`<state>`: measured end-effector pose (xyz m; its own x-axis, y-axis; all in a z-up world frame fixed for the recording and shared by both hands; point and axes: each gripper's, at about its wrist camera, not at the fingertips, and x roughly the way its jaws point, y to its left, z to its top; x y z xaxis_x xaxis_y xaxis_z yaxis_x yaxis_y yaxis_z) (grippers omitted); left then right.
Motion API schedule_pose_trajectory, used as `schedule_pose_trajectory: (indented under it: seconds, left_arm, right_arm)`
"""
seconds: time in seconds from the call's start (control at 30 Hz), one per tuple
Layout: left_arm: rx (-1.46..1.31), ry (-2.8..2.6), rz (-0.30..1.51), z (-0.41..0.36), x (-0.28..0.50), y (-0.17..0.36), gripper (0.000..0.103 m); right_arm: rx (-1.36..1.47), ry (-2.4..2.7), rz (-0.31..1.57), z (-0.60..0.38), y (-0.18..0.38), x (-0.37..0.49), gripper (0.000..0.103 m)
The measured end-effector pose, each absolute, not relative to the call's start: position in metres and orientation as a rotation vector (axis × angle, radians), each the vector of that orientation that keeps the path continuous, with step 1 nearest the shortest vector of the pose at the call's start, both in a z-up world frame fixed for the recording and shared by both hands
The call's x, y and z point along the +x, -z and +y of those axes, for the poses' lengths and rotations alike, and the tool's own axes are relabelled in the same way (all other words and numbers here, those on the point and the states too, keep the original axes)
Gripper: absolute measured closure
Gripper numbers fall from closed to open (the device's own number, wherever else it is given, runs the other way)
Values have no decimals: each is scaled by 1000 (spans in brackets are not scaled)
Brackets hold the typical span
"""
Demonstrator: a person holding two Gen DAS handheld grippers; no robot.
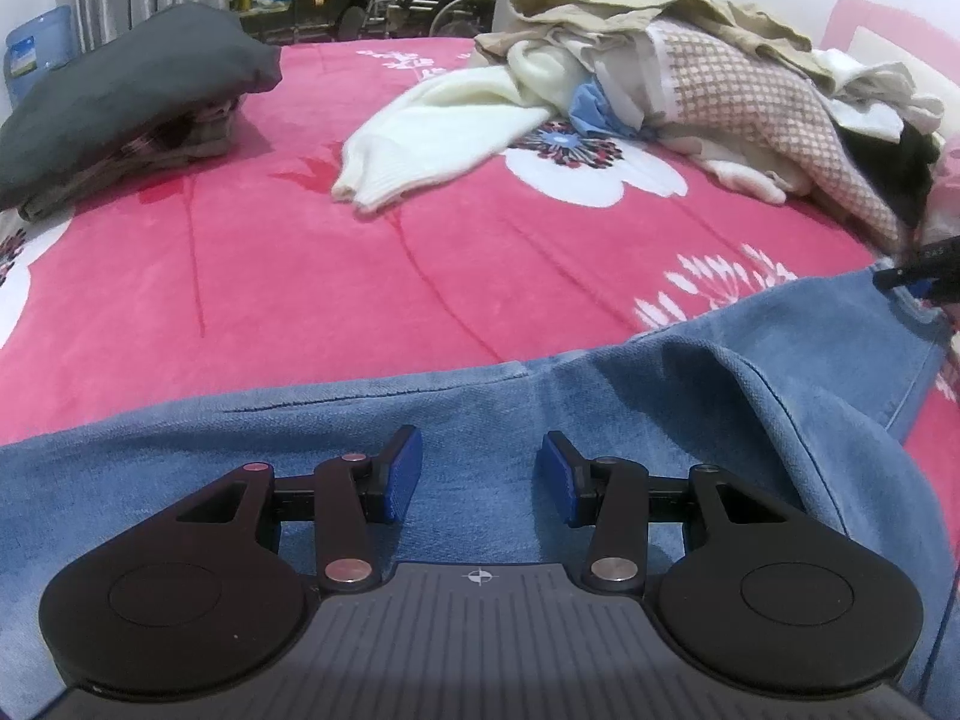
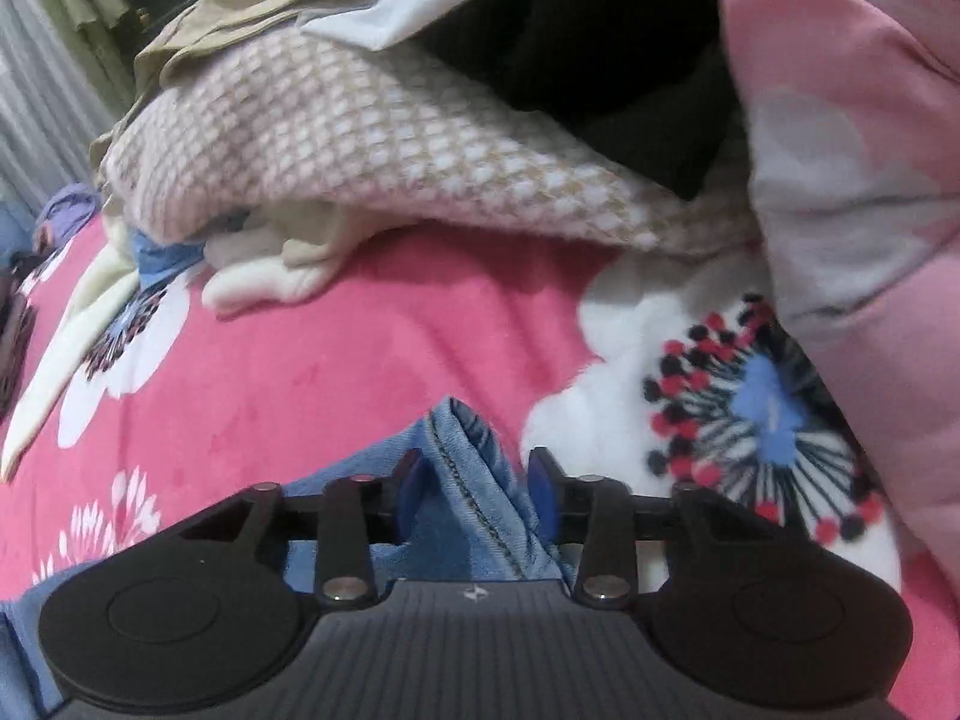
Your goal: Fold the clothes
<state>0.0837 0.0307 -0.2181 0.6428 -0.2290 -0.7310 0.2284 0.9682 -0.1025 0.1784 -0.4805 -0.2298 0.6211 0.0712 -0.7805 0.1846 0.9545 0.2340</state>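
The blue denim jeans (image 1: 600, 396) lay spread across the lower part of the left wrist view, rumpled, with a raised fold at the right and a stitched seam along the upper edge. In the right wrist view, a hemmed, bunched edge of the jeans (image 2: 474, 480) stood at lower centre. A heap of unfolded clothes (image 1: 690, 78) sat at upper right.

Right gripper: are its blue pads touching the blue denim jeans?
Touching. The right wrist view shows the right gripper with a stitched fold of the blue denim jeans filling the space between its blue pads, pressed against both.
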Motion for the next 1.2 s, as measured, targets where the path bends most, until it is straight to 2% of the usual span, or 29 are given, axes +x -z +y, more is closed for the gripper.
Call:
schedule_pose_trajectory:
  seconds: [0.03,0.23,0.37,0.47,0.5,0.7,0.83,0.93,1.03,1.2]
  left_arm:
    - [7,260,831,30,84,218,59]
    - [15,260,829,30,83,222,58]
    - [32,260,827,29,82,223,58]
    - [34,258,826,31,82,222,58]
    - [32,257,827,31,82,222,58]
    - [32,252,826,30,83,221,57]
    - [14,245,817,31,83,216,57]
    - [-3,243,788,32,79,206,57]
    - [-20,262,760,30,72,195,57]
    - [-75,411,794,24,51,179,55]
  right_arm:
    - [283,46,877,-478,226,175,95]
    - [243,69,739,-480,217,159,99]
    - [261,229,780,-496,244,175,103]
    - [580,292,750,-538,251,165,103]
    - [604,297,735,-541,244,159,98]
    - [566,172,645,-523,172,98,94]
    - [534,20,547,-495,113,46,83]
    - [485,-112,483,-469,72,15,79]
    - [458,-225,431,-442,45,-7,71]
    - [466,-414,478,-396,39,-34,69]
